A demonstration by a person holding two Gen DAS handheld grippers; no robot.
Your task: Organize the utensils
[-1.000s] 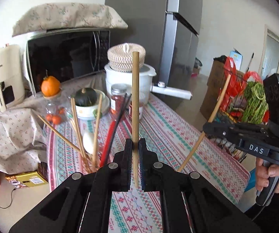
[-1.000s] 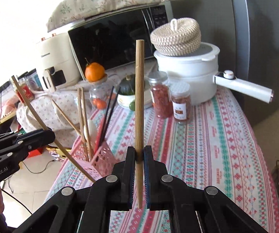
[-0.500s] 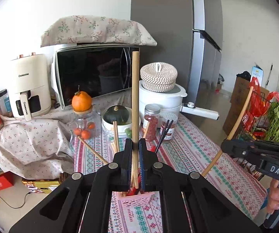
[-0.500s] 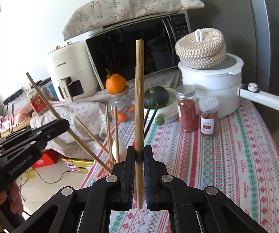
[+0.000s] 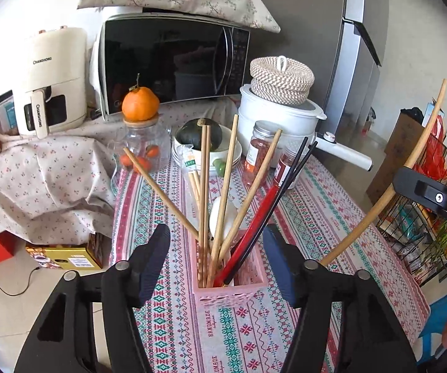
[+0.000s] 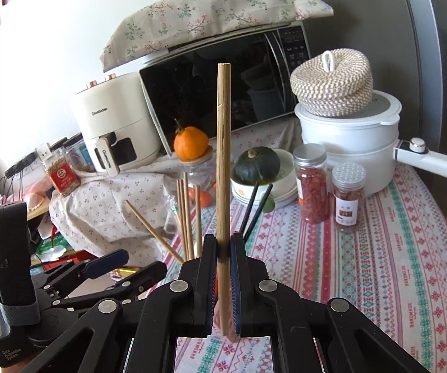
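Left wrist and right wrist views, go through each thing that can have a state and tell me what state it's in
left gripper: open, empty
right gripper: shut on wooden chopstick, held upright
pink utensil basket: holds several chopsticks and a white spoon
microwave: door closed
white pot: lid on, woven coaster on top
two spice jars: capped

Both tools are black with silver screws and blue pads (image 5: 280, 264), the left tool (image 6: 124, 265) grey-strapped.
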